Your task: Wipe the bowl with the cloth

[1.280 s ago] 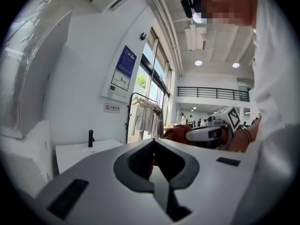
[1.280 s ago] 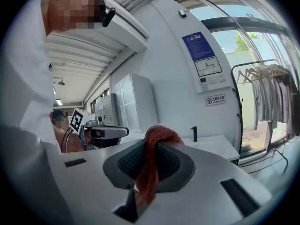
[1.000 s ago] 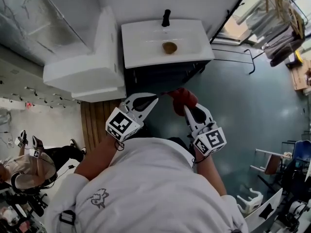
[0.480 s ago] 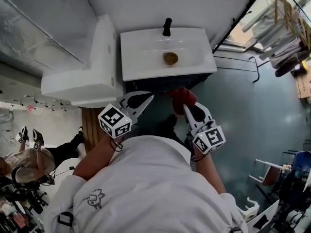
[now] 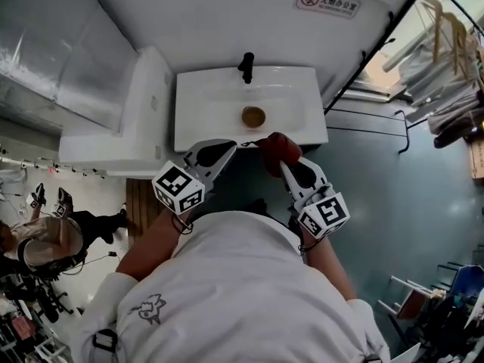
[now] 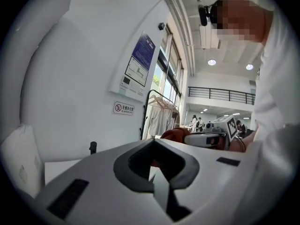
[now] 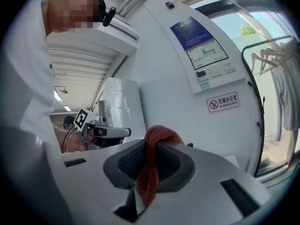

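Note:
A small brown bowl sits in the basin of a white sink against the wall. My right gripper is shut on a red cloth, which bunches at its tips just over the sink's front edge. In the right gripper view the cloth hangs folded between the jaws of that gripper. My left gripper is shut with nothing in it, level, beside the cloth at the sink's front. In the left gripper view the tips of this gripper meet, with the cloth beyond them.
A black tap stands at the back of the sink. A white cabinet adjoins it on the left. A no-smoking sign hangs on the wall. A clothes rack stands at the right.
Both grippers and the person have moved forward to the sink. The cloth now reaches the sink's front edge. Both jaws stay as they were.

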Demonstrator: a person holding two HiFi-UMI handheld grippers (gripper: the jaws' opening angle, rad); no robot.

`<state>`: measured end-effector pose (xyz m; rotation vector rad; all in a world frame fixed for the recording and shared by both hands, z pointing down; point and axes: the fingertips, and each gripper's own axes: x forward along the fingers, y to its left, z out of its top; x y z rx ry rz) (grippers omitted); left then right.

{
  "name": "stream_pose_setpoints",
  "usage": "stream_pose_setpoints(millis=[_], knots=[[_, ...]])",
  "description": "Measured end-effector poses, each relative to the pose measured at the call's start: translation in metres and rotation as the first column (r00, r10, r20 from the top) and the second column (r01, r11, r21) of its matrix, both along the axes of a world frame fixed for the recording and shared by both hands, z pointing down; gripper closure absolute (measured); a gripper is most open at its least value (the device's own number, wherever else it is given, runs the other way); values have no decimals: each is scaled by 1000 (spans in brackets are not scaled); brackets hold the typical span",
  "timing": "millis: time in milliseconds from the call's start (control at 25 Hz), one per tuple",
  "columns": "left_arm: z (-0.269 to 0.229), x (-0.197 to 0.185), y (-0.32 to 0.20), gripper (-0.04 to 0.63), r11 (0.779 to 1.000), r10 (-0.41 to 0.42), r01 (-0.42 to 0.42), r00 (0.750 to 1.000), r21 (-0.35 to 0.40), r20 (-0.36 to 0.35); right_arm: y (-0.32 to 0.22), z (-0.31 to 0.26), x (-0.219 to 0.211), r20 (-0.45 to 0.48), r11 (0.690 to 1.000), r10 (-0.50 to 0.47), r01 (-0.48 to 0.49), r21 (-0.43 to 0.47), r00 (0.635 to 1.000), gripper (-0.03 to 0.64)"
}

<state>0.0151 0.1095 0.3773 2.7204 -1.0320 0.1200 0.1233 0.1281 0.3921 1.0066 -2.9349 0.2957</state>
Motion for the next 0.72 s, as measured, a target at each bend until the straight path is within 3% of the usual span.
stream_pose_setpoints(millis=[320,720], knots=[[14,28,-49,581,999,-21,22,999,-26,35,-54,0,26,-13,999,-32,32,-5,999,563],[28,6,-133,581,999,1,0,1000,-37,28,-131,8,17,-32,998,46,-47,-34,998,563]])
